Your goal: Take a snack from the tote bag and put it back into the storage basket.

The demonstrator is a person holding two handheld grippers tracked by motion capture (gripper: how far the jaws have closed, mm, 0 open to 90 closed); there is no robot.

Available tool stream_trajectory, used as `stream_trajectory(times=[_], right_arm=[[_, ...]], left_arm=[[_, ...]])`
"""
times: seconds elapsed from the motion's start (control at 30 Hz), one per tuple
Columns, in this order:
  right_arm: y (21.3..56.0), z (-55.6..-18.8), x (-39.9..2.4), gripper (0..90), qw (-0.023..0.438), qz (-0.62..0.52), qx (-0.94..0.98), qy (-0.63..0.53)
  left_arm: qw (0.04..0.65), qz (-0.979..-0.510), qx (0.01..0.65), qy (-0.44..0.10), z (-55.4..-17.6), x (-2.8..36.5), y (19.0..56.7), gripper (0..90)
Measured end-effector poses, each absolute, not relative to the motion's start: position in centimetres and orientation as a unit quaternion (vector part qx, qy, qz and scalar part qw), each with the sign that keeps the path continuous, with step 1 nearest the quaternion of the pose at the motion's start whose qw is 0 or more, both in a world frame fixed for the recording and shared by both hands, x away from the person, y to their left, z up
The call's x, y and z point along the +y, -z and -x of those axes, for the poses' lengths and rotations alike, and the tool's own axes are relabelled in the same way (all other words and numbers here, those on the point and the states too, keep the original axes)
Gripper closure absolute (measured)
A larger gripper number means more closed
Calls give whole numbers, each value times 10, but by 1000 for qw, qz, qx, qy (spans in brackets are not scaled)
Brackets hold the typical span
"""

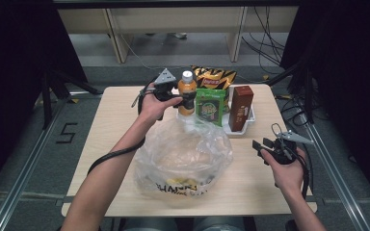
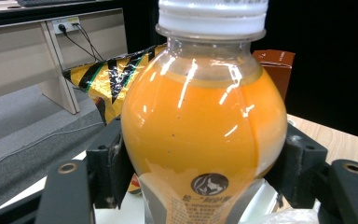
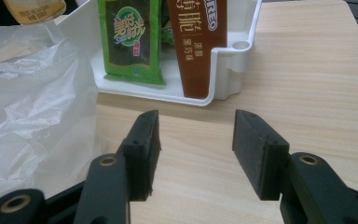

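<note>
The left tool (image 1: pixel 182 100) is closed on the bottle (image 1: pixel 187 91), its pads pressing the round orange body from both sides, below the white cap. The bottle stands upright, its long axis vertical, lifted above the far edge of the bag (image 1: pixel 183 156). The mouth of the bag seems to lie just below and nearer to the person, so I judge the coming move goes down and back. The right tool (image 1: pixel 265 145) is open and empty, apart over the worktop (image 1: pixel 255 183) beside the tray (image 1: pixel 231 130).
</note>
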State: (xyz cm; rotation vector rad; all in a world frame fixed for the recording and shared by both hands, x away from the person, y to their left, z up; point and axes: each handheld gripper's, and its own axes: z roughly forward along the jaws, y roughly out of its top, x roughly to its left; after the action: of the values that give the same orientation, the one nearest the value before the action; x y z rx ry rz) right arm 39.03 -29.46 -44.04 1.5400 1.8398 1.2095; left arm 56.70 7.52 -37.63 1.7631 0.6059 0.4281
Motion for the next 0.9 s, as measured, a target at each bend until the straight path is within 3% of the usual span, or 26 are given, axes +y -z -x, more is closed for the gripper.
stream_trajectory(times=[0.9], right_arm=[[443, -391, -297, 517, 240, -553, 674, -428]], left_arm=[[573, -757, 257, -182, -577, 69, 390, 311]])
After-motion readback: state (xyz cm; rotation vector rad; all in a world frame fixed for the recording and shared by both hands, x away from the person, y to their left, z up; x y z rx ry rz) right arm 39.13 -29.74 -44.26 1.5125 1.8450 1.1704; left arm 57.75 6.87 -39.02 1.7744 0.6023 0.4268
